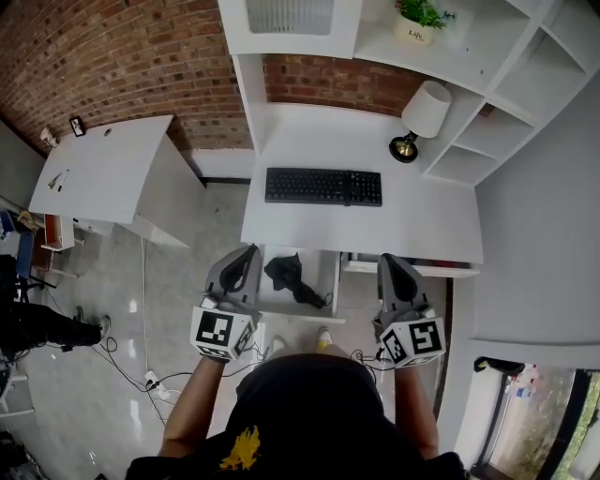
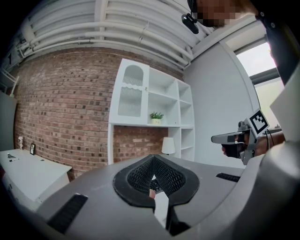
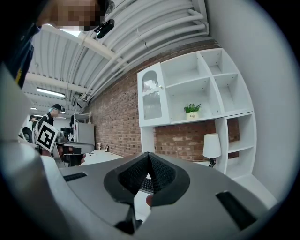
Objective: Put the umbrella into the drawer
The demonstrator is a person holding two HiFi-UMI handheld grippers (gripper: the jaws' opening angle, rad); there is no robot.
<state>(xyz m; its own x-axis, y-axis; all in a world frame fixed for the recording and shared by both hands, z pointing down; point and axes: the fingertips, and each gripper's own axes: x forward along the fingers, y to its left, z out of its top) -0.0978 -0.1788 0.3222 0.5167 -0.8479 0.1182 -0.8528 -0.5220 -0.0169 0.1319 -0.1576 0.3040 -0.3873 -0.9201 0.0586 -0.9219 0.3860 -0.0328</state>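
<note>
A black folded umbrella (image 1: 292,277) lies inside the open white drawer (image 1: 328,286) under the desk (image 1: 412,220). In the head view my left gripper (image 1: 249,251) hovers at the drawer's left edge, just left of the umbrella and apart from it. My right gripper (image 1: 386,260) is held to the right of the drawer, near the desk's front edge. Both point level toward the desk. In the left gripper view the jaws (image 2: 153,158) are shut with nothing between them. The right gripper's jaws (image 3: 148,154) are shut the same way and empty.
On the desk are a black keyboard (image 1: 323,186) and a white lamp (image 1: 424,114). Shelves with a potted plant (image 1: 419,19) rise behind. A second white desk (image 1: 103,173) stands at the left. Cables (image 1: 141,370) lie on the floor, and a person (image 1: 37,323) is at the far left.
</note>
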